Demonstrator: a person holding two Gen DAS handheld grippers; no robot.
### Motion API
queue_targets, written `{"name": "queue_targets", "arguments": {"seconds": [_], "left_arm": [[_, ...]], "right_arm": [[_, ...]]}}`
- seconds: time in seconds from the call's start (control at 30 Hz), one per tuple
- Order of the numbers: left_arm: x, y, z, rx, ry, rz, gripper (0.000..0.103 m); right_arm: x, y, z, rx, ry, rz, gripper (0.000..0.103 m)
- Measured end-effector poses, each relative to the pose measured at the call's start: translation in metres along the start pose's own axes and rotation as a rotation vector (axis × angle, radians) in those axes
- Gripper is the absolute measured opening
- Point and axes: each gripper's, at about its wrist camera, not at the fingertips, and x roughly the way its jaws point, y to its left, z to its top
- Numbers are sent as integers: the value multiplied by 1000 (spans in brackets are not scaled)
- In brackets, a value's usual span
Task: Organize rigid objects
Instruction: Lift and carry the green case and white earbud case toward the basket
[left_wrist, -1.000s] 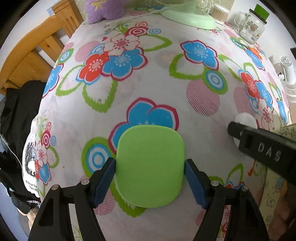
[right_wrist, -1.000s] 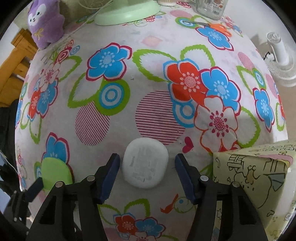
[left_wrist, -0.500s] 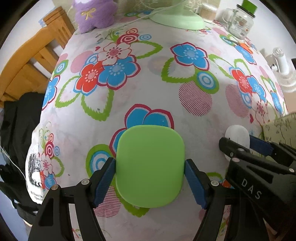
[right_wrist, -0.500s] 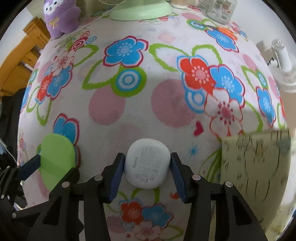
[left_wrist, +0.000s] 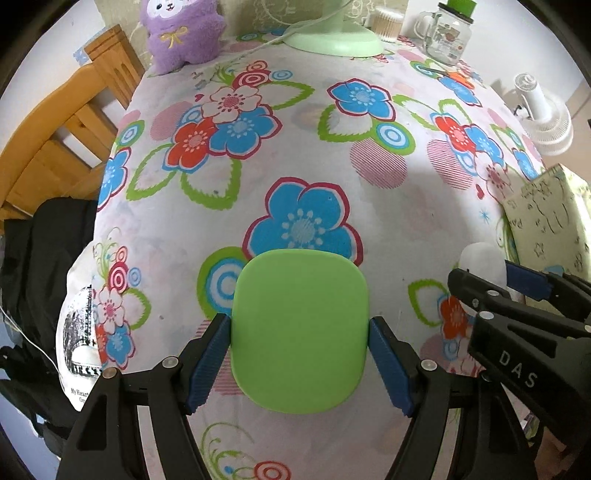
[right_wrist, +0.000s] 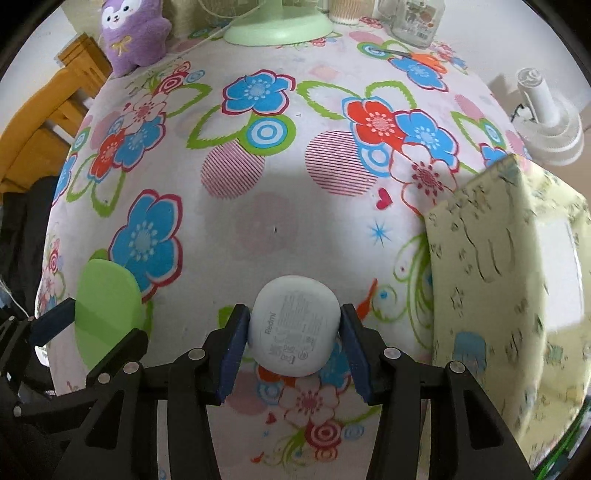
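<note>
Both grabbed, neither yet placed: left hand-held gripper (left_wrist: 299, 350) clamped wide on green pad (left_wrist: 299, 328), right hand-held gripper (right_wrist: 293, 339) pinching white case (right_wrist: 293, 325), above floral worktop (right_wrist: 258, 206) near patterned box (right_wrist: 509, 280)

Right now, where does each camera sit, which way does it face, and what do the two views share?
Left wrist: on the left gripper, looking steeply down at the floral table; its blue pads clamp the green case.
Right wrist: on the right gripper, same downward aim; its pads clamp the white earbud case.
Shared: each shows the other gripper, plus the patterned box, purple plush and green fan base.
</note>
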Motion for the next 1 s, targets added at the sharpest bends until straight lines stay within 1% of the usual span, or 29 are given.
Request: {"name": "queue_targets", "arguments": {"seconds": [0.13, 0.17, 0.23, 0.43, 0.67, 1.0], "left_arm": [[-12, 5, -9, 29, -19, -14, 77], [-11, 9, -4, 33, -24, -19, 77], [-19, 11, -6, 51, -39, -32, 77], [-36, 15, -13, 108, -73, -25, 77], [-53, 19, -21, 143, -99, -34, 77], [-85, 11, -26, 200, -184, -43, 77]], "right_arm": [[-14, 3, -13, 18, -18, -17, 52], [-17, 6, -16, 16, -21, -23, 52], [-24, 8, -25, 24, -30, -29, 52], [-44, 17, -47, 52, -51, -21, 52], [-68, 27, -62, 74, -94, -31, 52], [-101, 24, -76, 122, -174, -53, 52]]}}
